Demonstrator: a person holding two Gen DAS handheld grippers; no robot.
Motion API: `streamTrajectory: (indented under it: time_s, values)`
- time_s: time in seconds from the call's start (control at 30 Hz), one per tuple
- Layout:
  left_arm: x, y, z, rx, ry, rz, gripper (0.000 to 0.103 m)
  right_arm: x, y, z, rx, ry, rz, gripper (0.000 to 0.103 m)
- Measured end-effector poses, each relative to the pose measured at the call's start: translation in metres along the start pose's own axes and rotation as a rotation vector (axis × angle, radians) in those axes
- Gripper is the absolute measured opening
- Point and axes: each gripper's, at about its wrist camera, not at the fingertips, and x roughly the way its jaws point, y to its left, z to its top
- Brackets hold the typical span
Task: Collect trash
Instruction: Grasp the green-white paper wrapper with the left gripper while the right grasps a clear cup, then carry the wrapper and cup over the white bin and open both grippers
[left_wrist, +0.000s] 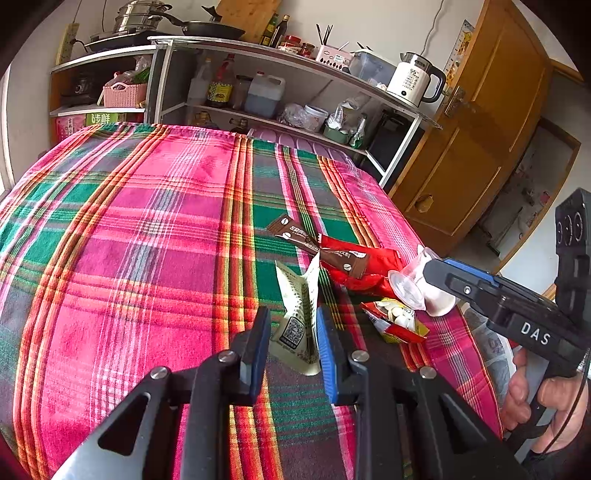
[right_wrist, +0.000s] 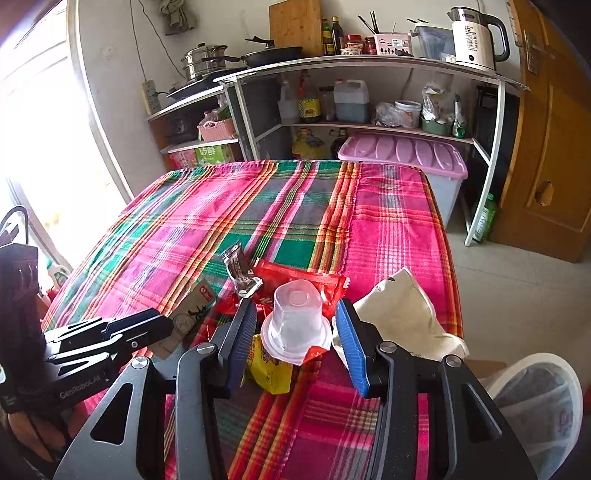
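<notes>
Left gripper (left_wrist: 291, 339): blue pads narrowed around the cream wrapper (left_wrist: 297, 317); contact looks made on the right pad, at the left pad it cannot be told.
Cream wrapper: stood on edge between the pads, long axis toward 12 o'clock.
Right gripper (right_wrist: 295, 334): jaws spread, clear plastic cup (right_wrist: 295, 325) set between them, gaps seen on both sides.
Clear plastic cup: inverted, at 12 o'clock from the right gripper, resting on the red wrapper (right_wrist: 295, 275).
Nearer hand: right for the cup, left for the cream wrapper.
Plaid tablecloth (left_wrist: 147, 221): all trash gathered near its right edge.
</notes>
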Motion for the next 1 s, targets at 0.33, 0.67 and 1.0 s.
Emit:
streamTrajectory:
  time_s: [0.33, 0.67, 1.0]
  values:
    - [-0.008, 0.0, -0.002, 0.007, -0.015, -0.014, 0.023, 0.002, 0.006, 0.001, -0.014, -0.001, 0.014, 0.03]
    - [-0.029, -0.01, -0.007, 0.023, -0.044, -0.022, 0.021, -0.041, 0.01, -0.007, 0.014, -0.072, 0.052, 0.03]
    - [-0.059, -0.032, -0.016, 0.054, -0.077, -0.049, 0.021, -0.082, 0.002, -0.035, 0.052, -0.107, 0.051, 0.03]
